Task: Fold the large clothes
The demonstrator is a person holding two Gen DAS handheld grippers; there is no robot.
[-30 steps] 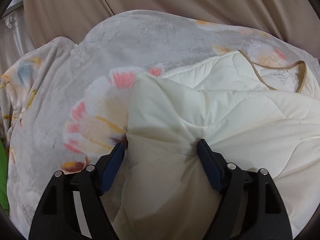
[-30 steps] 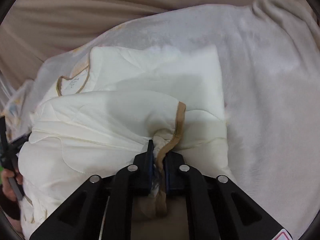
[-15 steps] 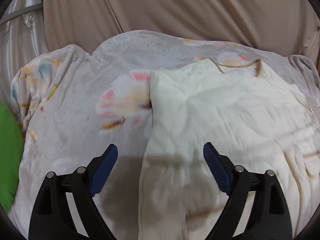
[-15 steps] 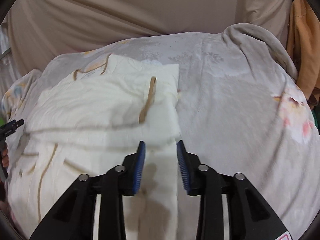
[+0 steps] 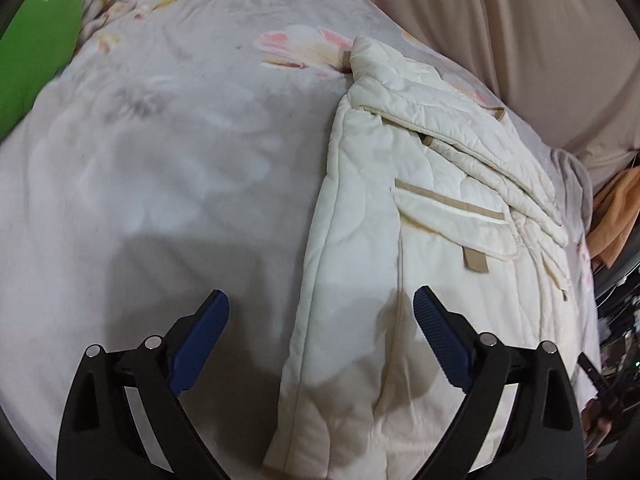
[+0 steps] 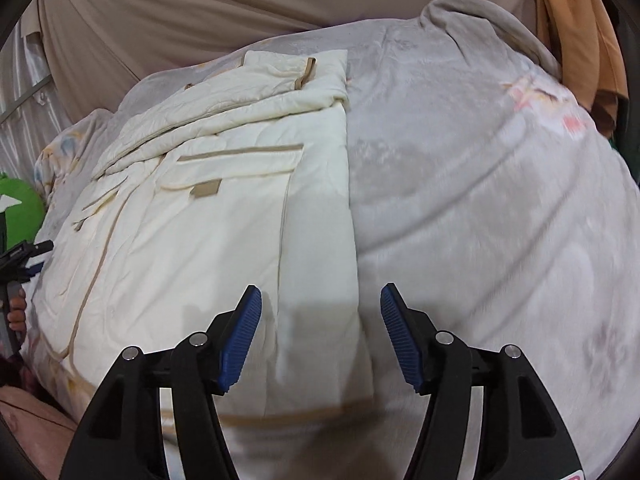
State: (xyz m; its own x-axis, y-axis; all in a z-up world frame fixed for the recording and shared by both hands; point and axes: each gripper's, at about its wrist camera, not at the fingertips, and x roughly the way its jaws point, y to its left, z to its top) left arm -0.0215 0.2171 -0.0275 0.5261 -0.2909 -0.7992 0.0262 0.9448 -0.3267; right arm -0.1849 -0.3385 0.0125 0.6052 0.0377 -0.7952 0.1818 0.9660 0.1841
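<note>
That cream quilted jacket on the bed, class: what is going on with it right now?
A person with a handheld claw in each hand is folding the cream quilted jacket on a floral blanket. The jacket lies flat, sleeves folded across its front. The left claw and the right claw are both open, hovering above the jacket's two side edges and gripping nothing.

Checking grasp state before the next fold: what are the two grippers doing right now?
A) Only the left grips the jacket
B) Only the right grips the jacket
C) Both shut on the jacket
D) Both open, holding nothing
D: the left gripper and right gripper both gape above the cream jacket, pinching no fabric.
</note>
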